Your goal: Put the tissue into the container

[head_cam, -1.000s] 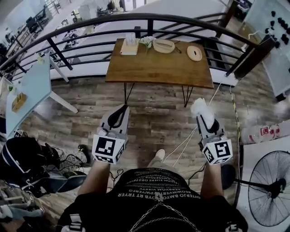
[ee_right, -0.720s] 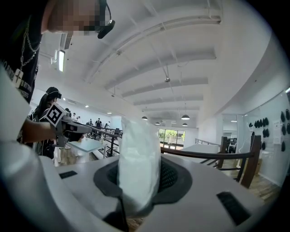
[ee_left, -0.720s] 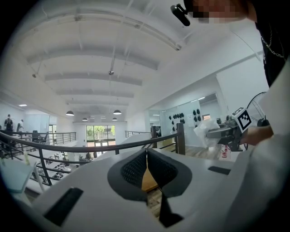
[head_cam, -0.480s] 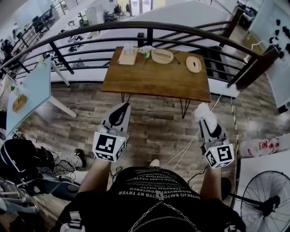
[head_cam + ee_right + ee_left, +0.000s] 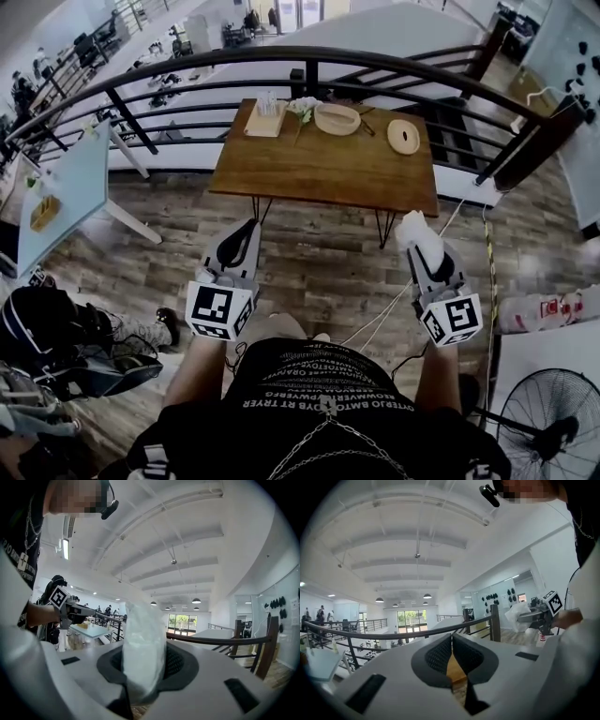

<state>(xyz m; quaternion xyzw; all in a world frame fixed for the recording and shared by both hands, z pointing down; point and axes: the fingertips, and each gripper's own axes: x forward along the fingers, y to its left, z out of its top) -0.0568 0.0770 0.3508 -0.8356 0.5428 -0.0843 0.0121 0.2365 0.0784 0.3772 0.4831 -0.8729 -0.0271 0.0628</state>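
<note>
A crumpled white tissue [image 5: 415, 232] sticks out of my right gripper [image 5: 421, 247], which is shut on it. In the right gripper view the tissue [image 5: 143, 648] fills the gap between the dark pads. My left gripper [image 5: 245, 230] is shut with nothing in it, and its pads [image 5: 440, 654] meet in the left gripper view. Both grippers hover over the wood floor, short of a wooden table [image 5: 319, 164]. At the table's far edge stand a light wooden box [image 5: 265, 117], a shallow oval bowl [image 5: 337, 119] and a round plate [image 5: 403, 136].
A dark curved railing [image 5: 309, 56] runs behind the table. A pale blue table [image 5: 70, 178] stands at the left, with bags [image 5: 56, 337] on the floor near my left side. A floor fan [image 5: 548, 431] stands at the lower right, and a white cable [image 5: 394, 300] trails across the floor.
The table has drawn nearer in the head view as the person walks toward it. Both grippers travel along, still shut, the right one still on the tissue.
</note>
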